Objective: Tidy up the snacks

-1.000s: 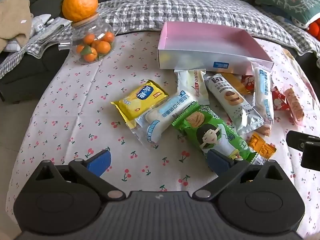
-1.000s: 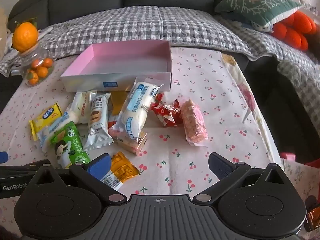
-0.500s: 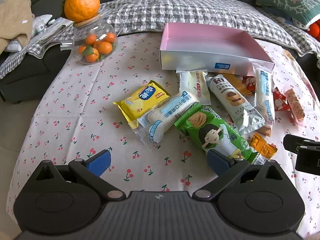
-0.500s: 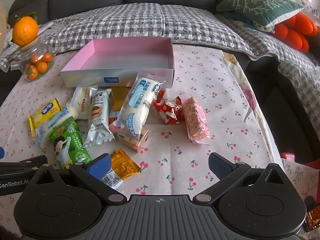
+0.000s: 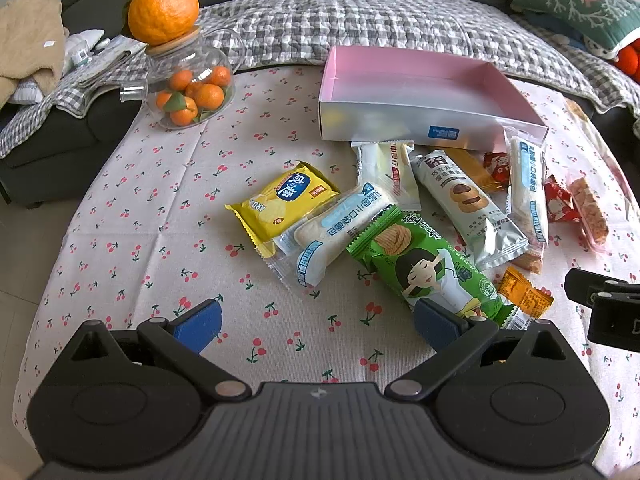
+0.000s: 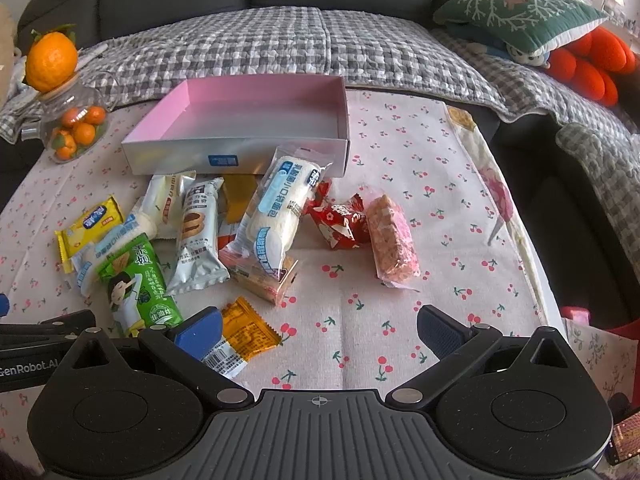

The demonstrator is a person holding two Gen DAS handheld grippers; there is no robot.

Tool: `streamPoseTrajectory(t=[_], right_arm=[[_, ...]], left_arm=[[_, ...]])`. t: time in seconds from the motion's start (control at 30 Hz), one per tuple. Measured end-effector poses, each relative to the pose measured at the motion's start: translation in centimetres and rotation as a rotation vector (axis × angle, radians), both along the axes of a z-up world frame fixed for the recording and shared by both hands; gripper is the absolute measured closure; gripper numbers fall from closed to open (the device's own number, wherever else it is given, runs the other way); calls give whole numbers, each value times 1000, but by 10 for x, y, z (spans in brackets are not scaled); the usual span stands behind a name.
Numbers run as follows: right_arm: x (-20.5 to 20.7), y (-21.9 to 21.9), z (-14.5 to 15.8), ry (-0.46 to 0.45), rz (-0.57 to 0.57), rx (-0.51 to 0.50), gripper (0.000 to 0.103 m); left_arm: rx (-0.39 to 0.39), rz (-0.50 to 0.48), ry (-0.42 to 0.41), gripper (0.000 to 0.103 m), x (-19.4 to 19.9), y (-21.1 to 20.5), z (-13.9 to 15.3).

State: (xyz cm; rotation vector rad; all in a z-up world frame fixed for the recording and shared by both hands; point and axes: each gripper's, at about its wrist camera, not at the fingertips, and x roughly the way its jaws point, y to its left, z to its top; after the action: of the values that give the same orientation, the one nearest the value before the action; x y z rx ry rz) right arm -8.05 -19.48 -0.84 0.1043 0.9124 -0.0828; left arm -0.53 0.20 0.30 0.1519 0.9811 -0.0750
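Observation:
An empty pink-lined box (image 5: 420, 80) (image 6: 256, 116) stands at the far side of the cherry-print tablecloth. In front of it lie several wrapped snacks: a yellow packet (image 5: 282, 202), a white-blue bread pack (image 5: 338, 232), a green packet (image 5: 424, 268) (image 6: 134, 284), a silver biscuit pack (image 5: 466, 204), a second white-blue bread pack (image 6: 276, 212), a red packet (image 6: 340, 222), a pink bar (image 6: 392, 236) and an orange sachet (image 6: 244, 334). My left gripper (image 5: 318, 322) hangs open just short of the green packet. My right gripper (image 6: 320, 332) is open too, its left finger beside the orange sachet.
A glass jar of small oranges (image 5: 188, 80) with a large orange (image 5: 163, 10) on its lid stands at the table's far left. A sofa with a checked blanket (image 6: 280, 46) lies behind the table. The table's right edge (image 6: 536, 280) drops to a dark gap.
Both grippers have moved slightly forward towards the snack pile and stay open. None of the snacks has moved.

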Motion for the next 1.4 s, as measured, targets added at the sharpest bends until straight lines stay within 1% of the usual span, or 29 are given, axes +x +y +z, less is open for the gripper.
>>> streamPoseTrajectory(t=[1.4], right_arm=[[0, 3, -2, 0, 13, -15, 0]], left_arm=[[2, 2, -2, 1, 0, -1, 1]])
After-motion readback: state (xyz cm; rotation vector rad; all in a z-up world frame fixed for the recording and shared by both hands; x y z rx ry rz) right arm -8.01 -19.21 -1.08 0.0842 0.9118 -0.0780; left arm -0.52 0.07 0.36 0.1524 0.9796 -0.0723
